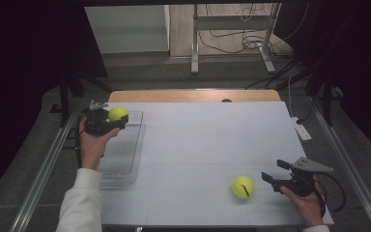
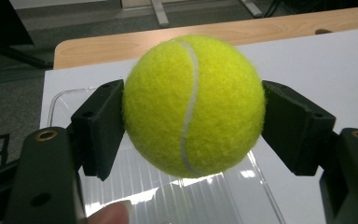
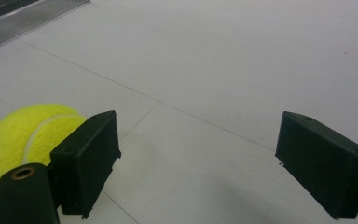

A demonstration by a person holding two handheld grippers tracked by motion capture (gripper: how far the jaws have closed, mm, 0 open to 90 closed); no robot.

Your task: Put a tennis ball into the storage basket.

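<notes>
A yellow tennis ball [image 2: 193, 105] sits clamped between the black jaws of my left gripper [image 2: 193, 126], held above the far end of a clear plastic tray [image 2: 168, 196]. From the high view the same ball [image 1: 118, 113] and left gripper [image 1: 110, 120] hang over the tray [image 1: 123, 159] at the table's left. A second tennis ball [image 1: 243, 187] lies on the white table surface near the front. My right gripper [image 1: 276, 171] stands open just right of it, jaws pointing left. In the right gripper view that ball [image 3: 23, 137] shows beside the left jaw, outside the wide gap of the right gripper [image 3: 198, 165].
The white table top [image 1: 207, 140] has a wooden edge [image 1: 193, 95] at the back. A white power strip [image 1: 301, 129] lies at the right edge. Metal rails run along both sides, and a stand with cables sits on the floor beyond.
</notes>
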